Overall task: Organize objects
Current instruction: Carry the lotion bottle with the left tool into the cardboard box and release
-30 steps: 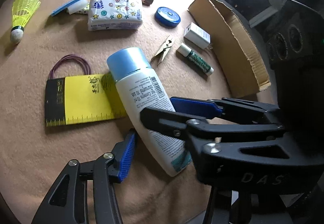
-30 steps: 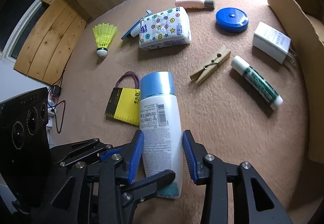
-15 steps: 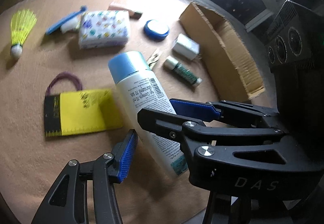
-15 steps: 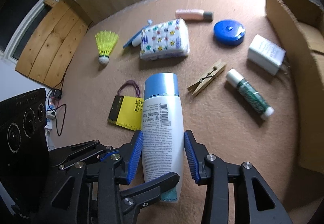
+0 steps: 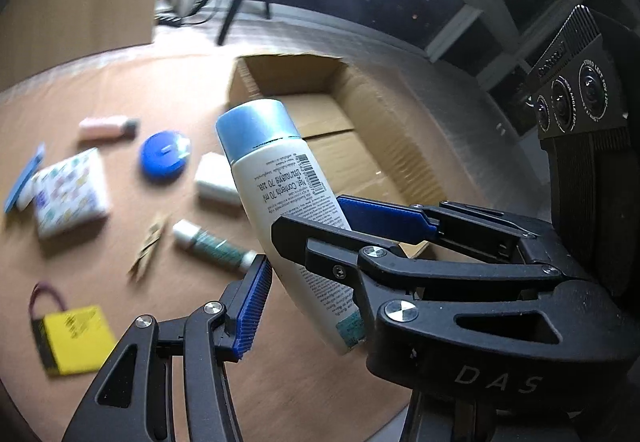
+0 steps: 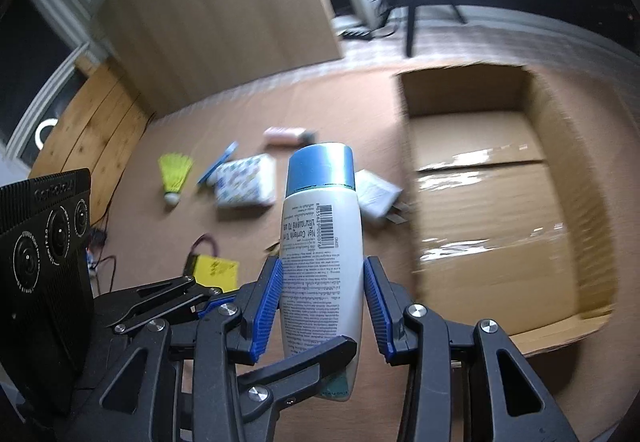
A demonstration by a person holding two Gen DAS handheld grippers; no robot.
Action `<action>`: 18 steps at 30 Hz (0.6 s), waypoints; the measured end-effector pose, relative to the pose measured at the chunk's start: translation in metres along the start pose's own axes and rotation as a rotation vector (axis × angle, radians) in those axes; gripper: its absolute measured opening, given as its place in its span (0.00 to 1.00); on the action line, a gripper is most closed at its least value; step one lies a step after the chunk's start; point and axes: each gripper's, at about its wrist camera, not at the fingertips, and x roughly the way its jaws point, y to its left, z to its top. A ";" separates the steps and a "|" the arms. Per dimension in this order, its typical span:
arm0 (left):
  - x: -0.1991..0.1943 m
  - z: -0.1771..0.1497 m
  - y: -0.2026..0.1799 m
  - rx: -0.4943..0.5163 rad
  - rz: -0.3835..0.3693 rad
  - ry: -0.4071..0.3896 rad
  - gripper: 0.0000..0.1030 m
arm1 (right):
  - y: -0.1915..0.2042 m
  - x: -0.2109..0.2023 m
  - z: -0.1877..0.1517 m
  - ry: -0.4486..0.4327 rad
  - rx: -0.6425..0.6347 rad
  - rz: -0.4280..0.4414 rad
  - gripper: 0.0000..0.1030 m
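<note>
The right gripper [image 6: 323, 312] is clamped on the lower body of the white bottle [image 6: 322, 242] with the blue cap, its blue pads pressing both sides. The bottle is clear of the table, cap tilted away from the camera, just left of the open cardboard box [image 6: 472, 202]. The left gripper [image 5: 304, 246] stands about half open around the same bottle [image 5: 280, 202]; one blue pad [image 5: 254, 306] sits beside the bottle's near-left side, and whether it actually presses cannot be told, as the right tool's finger crosses in front.

Risks, as I judge them: the bottle is smooth and rounded and is gripped low, so the cap end could swing and the bottle could slide out through the pads if the carry is quick; both views are blurred, which suggests speed. With two tools crowded on one bottle, their fingers could knock together and twist it loose. The box's near wall could also catch the bottle if it goes across too low.

The right wrist view shows the full box floor, bare with shiny tape, and the yellow shuttlecock [image 6: 175, 178]. The left wrist view alone shows the blue round case [image 5: 164, 156], the green glue stick [image 5: 212, 244] and the clothespin [image 5: 150, 244] on the table [image 5: 120, 102]
</note>
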 end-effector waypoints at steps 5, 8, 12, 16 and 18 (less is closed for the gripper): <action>0.025 0.023 -0.029 0.036 -0.023 0.011 0.53 | -0.033 -0.015 0.004 -0.030 0.035 -0.037 0.38; 0.038 0.032 -0.039 0.046 -0.034 0.021 0.53 | -0.049 -0.019 0.006 -0.035 0.057 -0.051 0.37; 0.050 0.037 -0.053 0.064 -0.033 0.035 0.53 | -0.064 -0.021 0.005 -0.038 0.073 -0.068 0.37; 0.053 0.038 -0.059 0.092 -0.001 0.043 0.57 | -0.070 -0.022 0.005 -0.034 0.077 -0.076 0.38; 0.050 0.039 -0.054 0.087 0.015 0.030 0.66 | -0.072 -0.023 0.004 -0.040 0.082 -0.095 0.45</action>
